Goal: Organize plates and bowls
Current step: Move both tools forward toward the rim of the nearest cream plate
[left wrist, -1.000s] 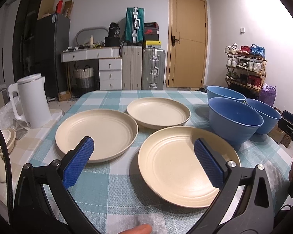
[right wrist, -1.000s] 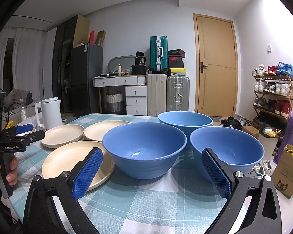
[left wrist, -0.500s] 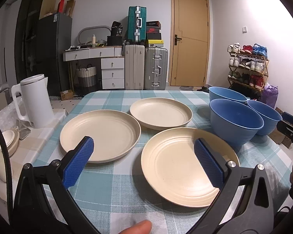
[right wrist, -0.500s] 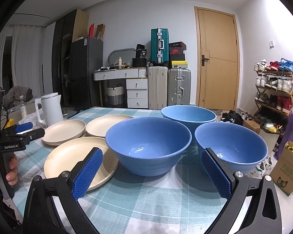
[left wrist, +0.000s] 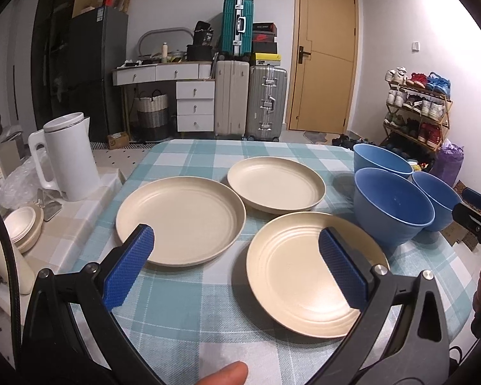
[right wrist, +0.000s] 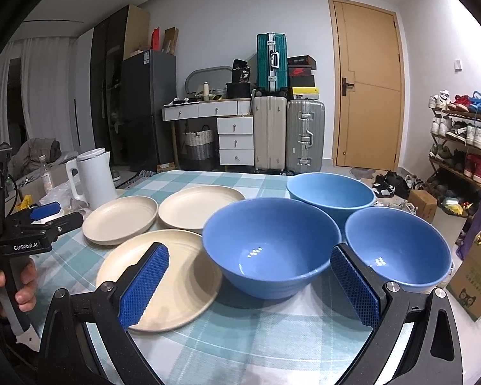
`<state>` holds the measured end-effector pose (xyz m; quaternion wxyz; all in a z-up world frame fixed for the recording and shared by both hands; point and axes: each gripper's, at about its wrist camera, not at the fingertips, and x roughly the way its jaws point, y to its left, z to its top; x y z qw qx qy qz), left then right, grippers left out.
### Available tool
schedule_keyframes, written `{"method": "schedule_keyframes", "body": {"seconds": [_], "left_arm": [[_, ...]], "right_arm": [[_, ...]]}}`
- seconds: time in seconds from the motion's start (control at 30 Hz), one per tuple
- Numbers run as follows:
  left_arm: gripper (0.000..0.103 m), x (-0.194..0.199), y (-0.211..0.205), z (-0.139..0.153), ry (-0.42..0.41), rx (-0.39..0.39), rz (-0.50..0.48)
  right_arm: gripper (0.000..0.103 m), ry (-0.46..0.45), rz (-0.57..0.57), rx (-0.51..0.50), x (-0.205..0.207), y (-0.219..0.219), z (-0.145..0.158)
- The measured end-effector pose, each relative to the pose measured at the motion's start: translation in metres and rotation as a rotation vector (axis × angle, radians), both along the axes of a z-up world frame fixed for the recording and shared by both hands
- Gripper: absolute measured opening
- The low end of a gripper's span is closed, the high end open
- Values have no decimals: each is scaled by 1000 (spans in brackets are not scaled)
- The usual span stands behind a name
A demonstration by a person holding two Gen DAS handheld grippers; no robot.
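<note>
At a table spread with a teal-and-white checked cloth (left wrist: 189, 292), I am lifting both tools a little higher than a second ago, so the dishes are sinking lower in each camera's view and I am looking further down into them. My left gripper (left wrist: 237, 266) is hovering with its blue pads wide apart and empty, over the gap between the nearest round cream plate (left wrist: 301, 276) and the left-hand cream plate (left wrist: 179, 221); a third cream plate (left wrist: 275, 184) is lying just beyond them. My right gripper (right wrist: 250, 284) is likewise spread open and holding nothing, and is framing the nearest blue bowl (right wrist: 272, 243), with the right-hand blue bowl (right wrist: 397, 250) just beside it and the far blue bowl (right wrist: 332, 192) behind. Nothing is stacked yet: all three plates and three bowls are lying singly on the cloth. I am judging this as the approach only, with plates falling to my left and bowls to my right. A white electric kettle (left wrist: 69, 157) is standing off the cloth to the left.
</note>
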<state>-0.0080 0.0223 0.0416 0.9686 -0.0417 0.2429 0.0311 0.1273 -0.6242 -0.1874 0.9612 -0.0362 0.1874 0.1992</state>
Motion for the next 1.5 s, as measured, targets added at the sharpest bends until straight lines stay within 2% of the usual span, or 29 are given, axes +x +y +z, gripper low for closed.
{"method": "schedule_keyframes", "body": {"seconds": [0.47, 0.8, 1.27, 1.5], "left_arm": [[103, -10, 42, 25, 25, -34, 87], [103, 13, 88, 35, 63, -108, 153], [103, 61, 139, 15, 140, -162, 223], [103, 82, 146, 8, 181, -144, 246]], "right_arm": [[103, 70, 89, -26, 19, 58, 25], [103, 118, 125, -36, 43, 106, 33], [103, 187, 150, -62, 86, 164, 29], [103, 206, 170, -73, 104, 184, 23]]}}
